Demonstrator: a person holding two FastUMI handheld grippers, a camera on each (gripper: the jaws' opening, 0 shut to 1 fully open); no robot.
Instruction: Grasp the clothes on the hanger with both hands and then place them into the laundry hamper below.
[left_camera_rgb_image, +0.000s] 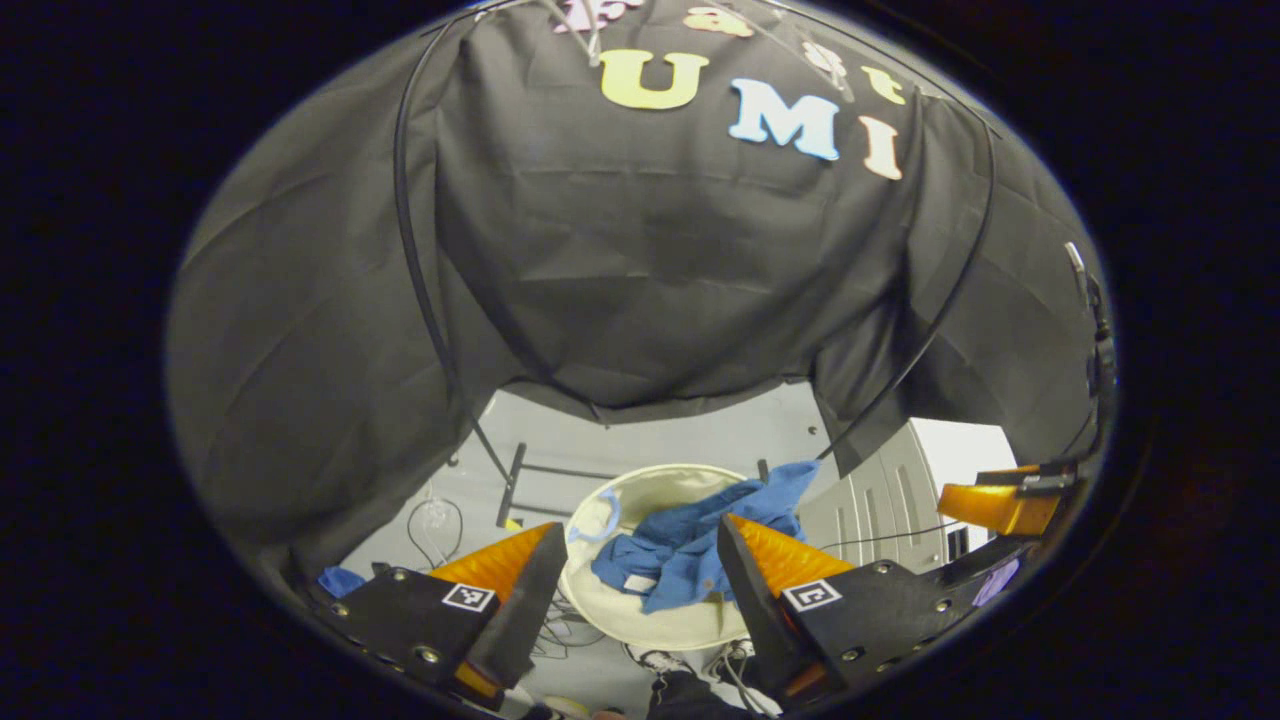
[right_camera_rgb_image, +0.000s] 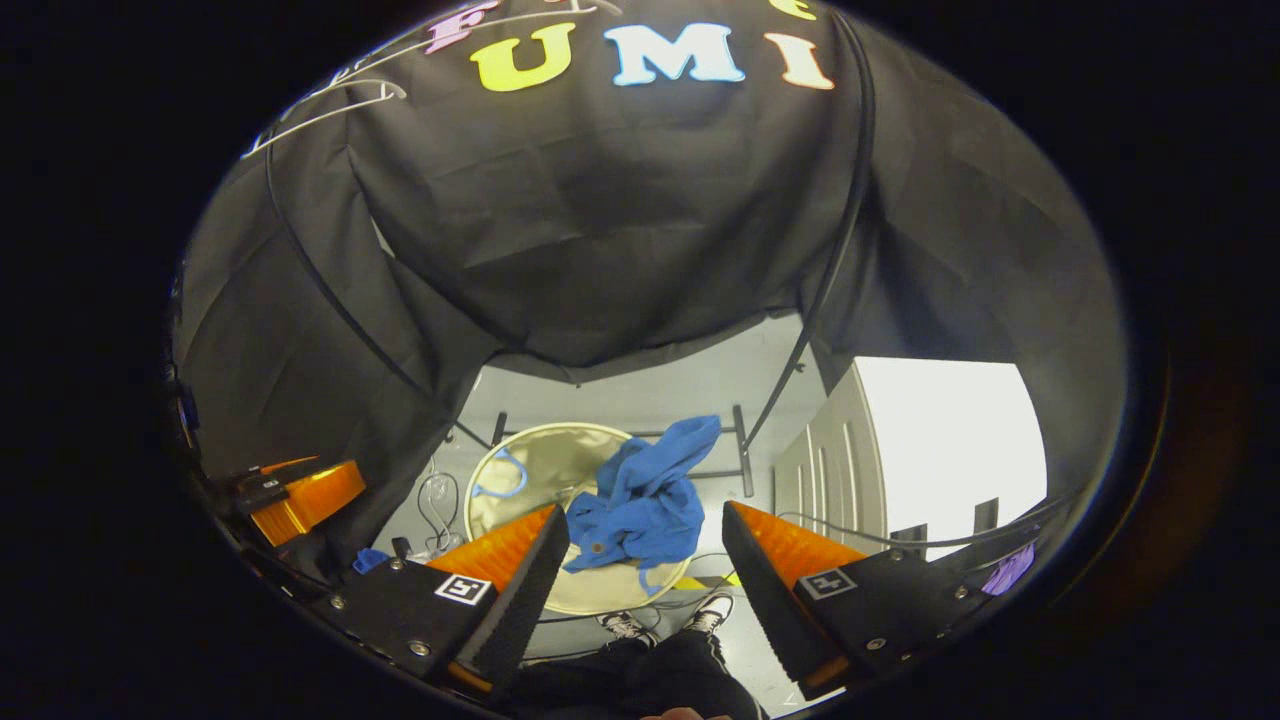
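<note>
Already the blue garment (left_camera_rgb_image: 690, 550) lies draped over the hamper (left_camera_rgb_image: 640, 620) rim below both wide-open, empty grippers (left_camera_rgb_image: 635, 590) (right_camera_rgb_image: 640, 570), seemingly nearer the right.

Clothes (left_camera_rgb_image: 690, 545) draped over hamper (left_camera_rgb_image: 640, 610) rim

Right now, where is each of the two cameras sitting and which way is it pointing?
Left gripper view: rides the left gripper, aimed down past its open fingers at the blue garment draped in the laundry hamper; the right gripper shows at the right edge, the person's shoes below.
Right gripper view: rides the right gripper, aimed down at the same garment and hamper; the left gripper shows at the left, the person's legs below.
Shared: garment, hamper, grey floor, booth cloth.
</note>
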